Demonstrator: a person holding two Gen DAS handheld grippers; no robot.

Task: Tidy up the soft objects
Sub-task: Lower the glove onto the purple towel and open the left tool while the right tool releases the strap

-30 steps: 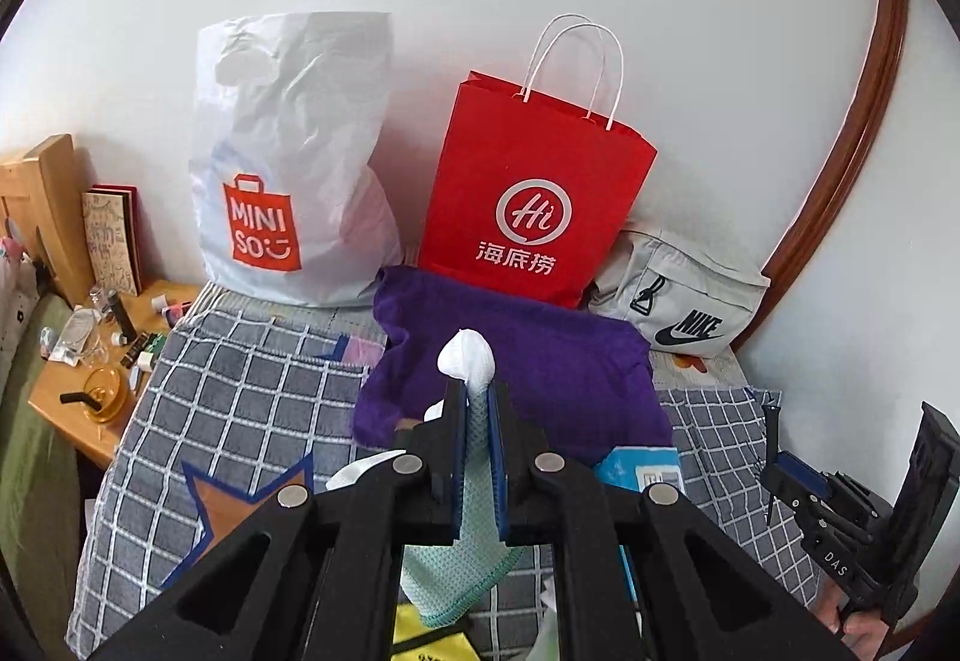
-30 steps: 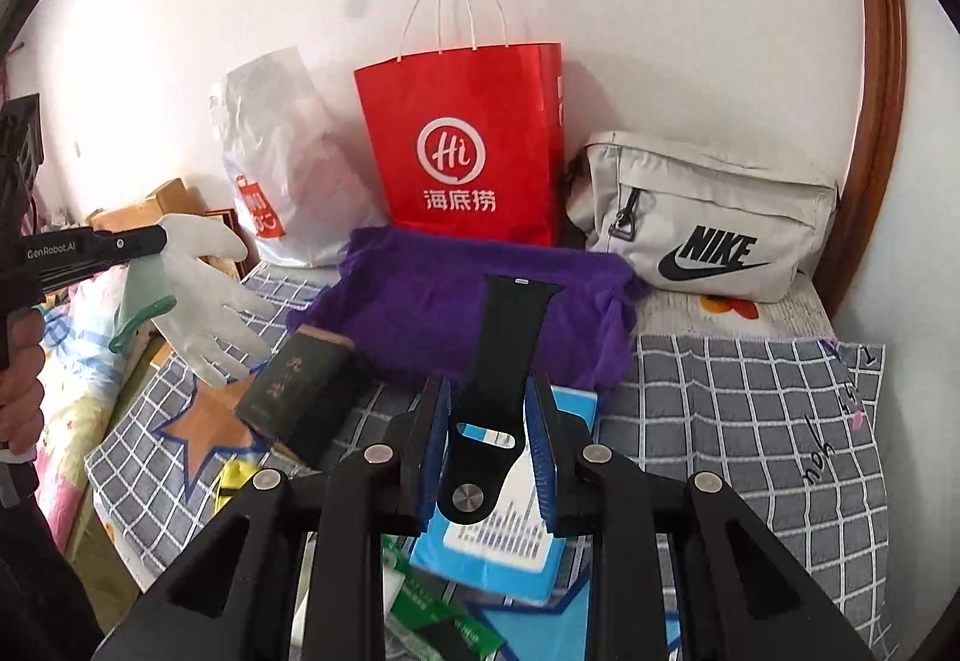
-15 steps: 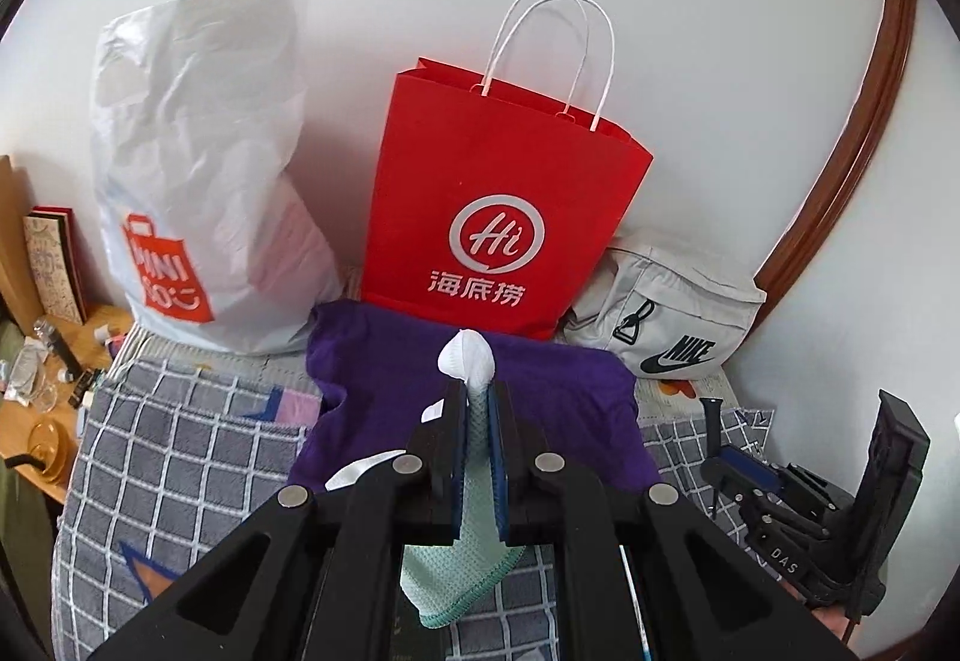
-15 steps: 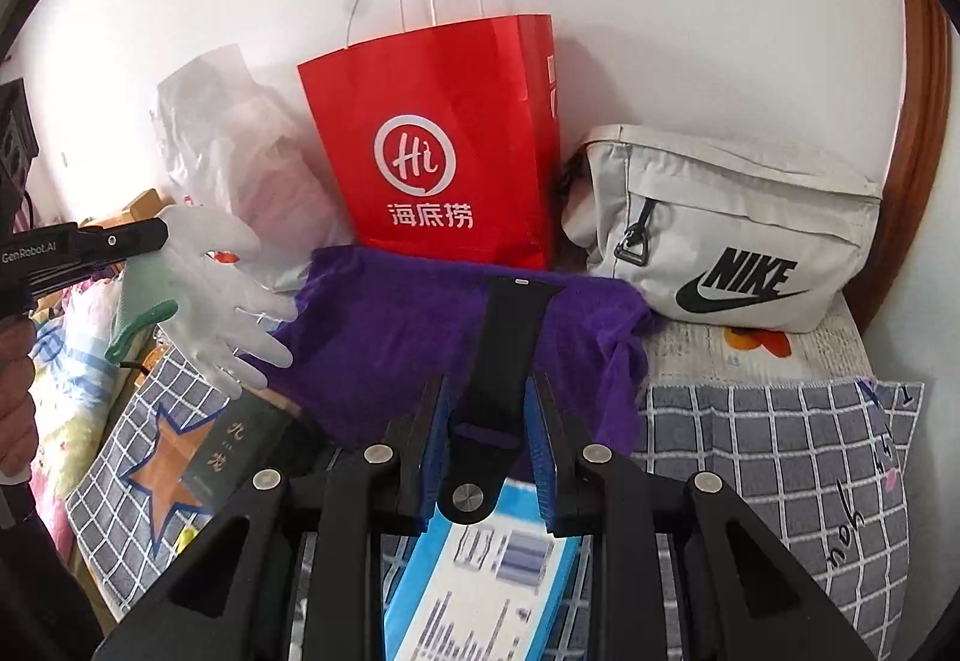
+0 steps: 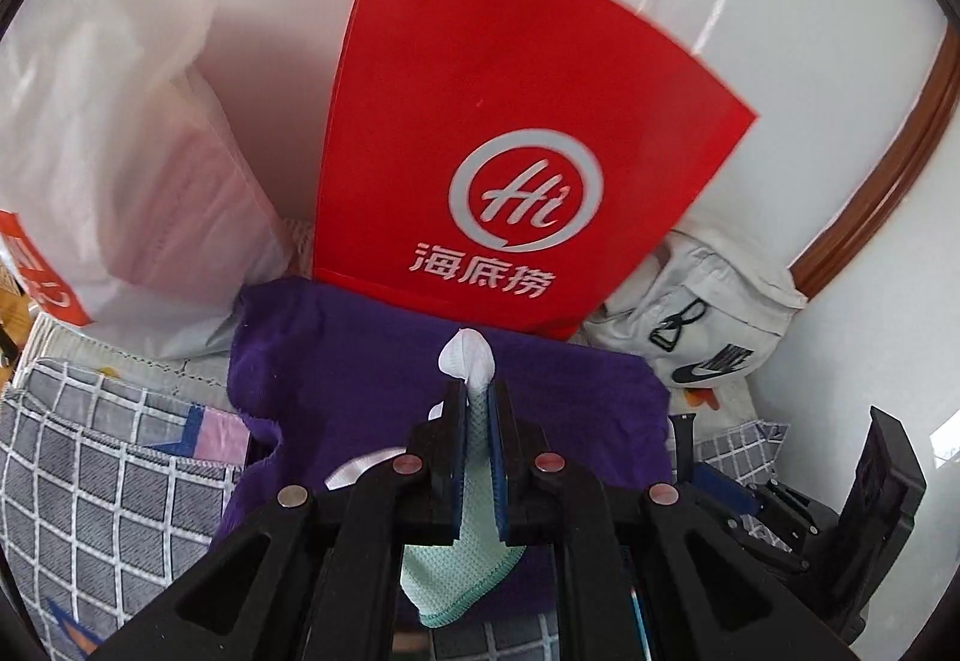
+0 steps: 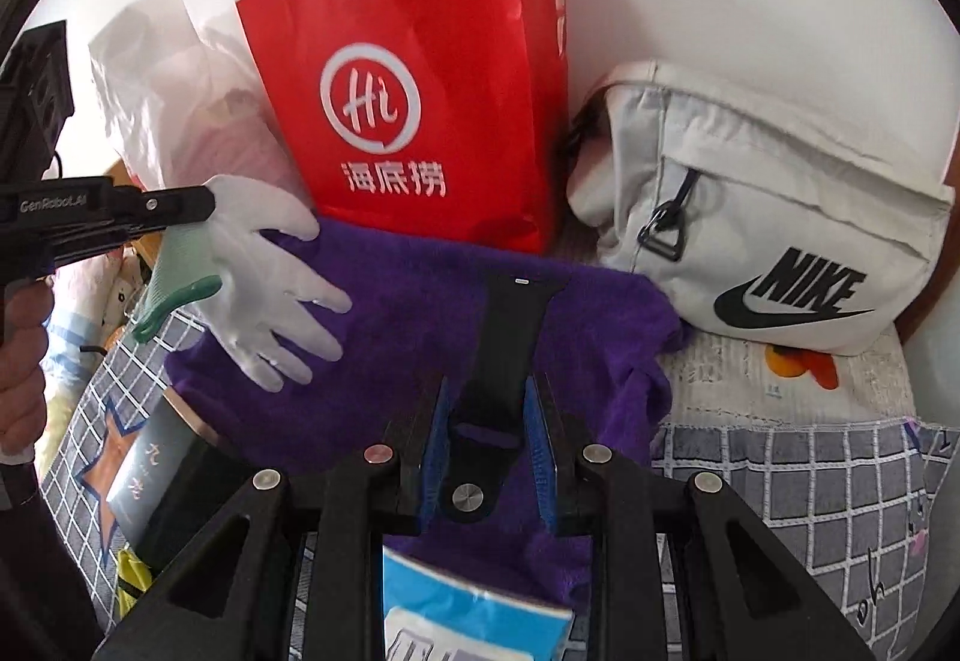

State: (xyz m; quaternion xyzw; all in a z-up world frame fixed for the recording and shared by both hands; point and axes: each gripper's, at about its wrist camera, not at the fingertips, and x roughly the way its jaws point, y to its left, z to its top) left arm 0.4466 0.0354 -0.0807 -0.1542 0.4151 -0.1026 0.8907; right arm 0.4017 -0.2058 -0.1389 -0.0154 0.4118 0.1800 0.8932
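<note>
You are mid-carry with both hands; your left tongs (image 5: 477, 421) are clamped on the glove (image 6: 264, 271), its white tip poking out past the pads and the green cuff hanging below; your right tongs (image 6: 489, 421) are clamped on the black strap (image 6: 510, 337), which sticks forward over the purple towel (image 6: 420, 313) on the bed (image 6: 810, 487). The glove hangs at the towel's left edge, fingers spread over it; whether it touches the cloth I cannot tell.

My reading is that both pieces are bound for the towel or for the red bag (image 6: 420, 79) standing just behind it. If the towel, lower each piece onto the purple cloth and part the tongs; if the bag, you must lift over its rim, and the handles may snag.

Room is tight at the back; the red bag touches the towel's far edge, the white plastic bag (image 5: 108, 133) crowds its left, the Nike pouch (image 6: 768, 217) its right. The wall is close behind; the blue box (image 6: 474, 619) lies under your right tongs at the near edge. The towel's centre is free.
</note>
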